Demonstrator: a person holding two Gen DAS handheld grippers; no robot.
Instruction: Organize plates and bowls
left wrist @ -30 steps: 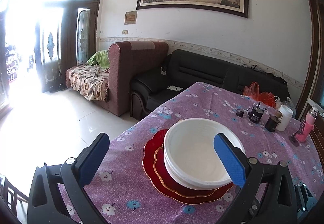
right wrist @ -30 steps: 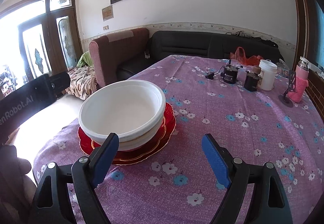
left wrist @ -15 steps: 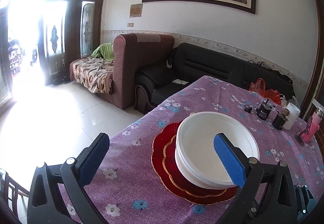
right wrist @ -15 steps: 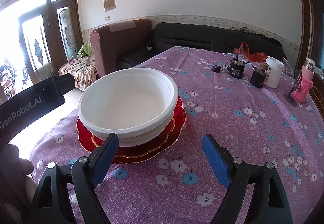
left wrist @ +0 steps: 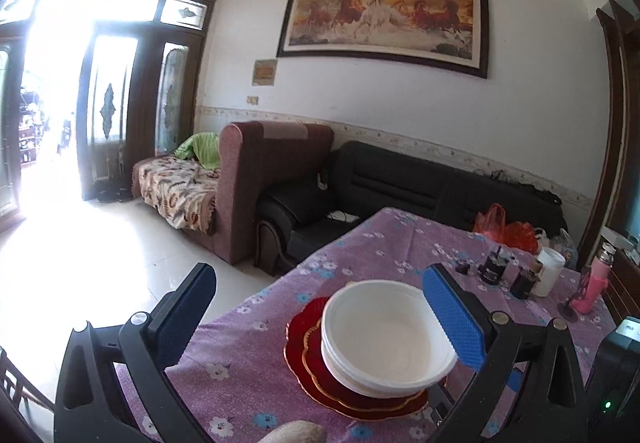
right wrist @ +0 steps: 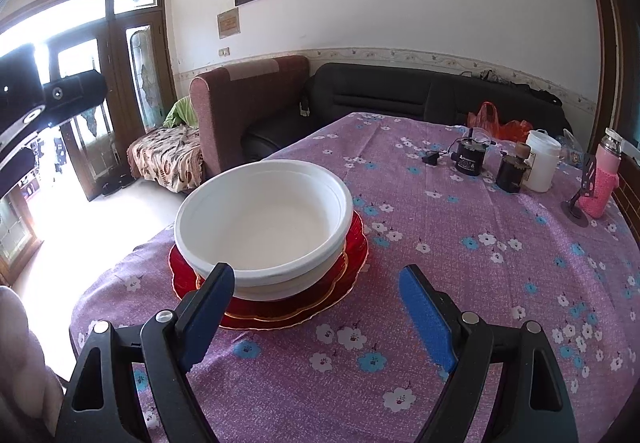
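Nested white bowls (right wrist: 264, 223) (left wrist: 386, 339) sit stacked on red gold-rimmed plates (right wrist: 348, 263) (left wrist: 304, 347) near the table's edge. My right gripper (right wrist: 316, 319) stands open just in front of the stack, its left finger close to the plates' rim, nothing between the pads. My left gripper (left wrist: 320, 307) is open too, raised above and behind the stack; its right finger overlaps the bowl's rim in the picture only. Part of the left gripper's black body (right wrist: 48, 99) shows at the upper left of the right wrist view.
A purple flowered cloth covers the table (right wrist: 500, 283). At the far right stand dark jars (right wrist: 468, 159), a white tub (right wrist: 542, 161), a pink bottle (right wrist: 602, 179) and red bags (right wrist: 496, 123). Sofas (left wrist: 400, 183) and bright glass doors (left wrist: 100, 103) lie beyond. A sleeve (right wrist: 20, 363) fills the lower left.
My left gripper has lifted and pulled back, so the bowl stack sits lower and smaller in its view. My right gripper has crept slightly closer to the stack. Both stay open.
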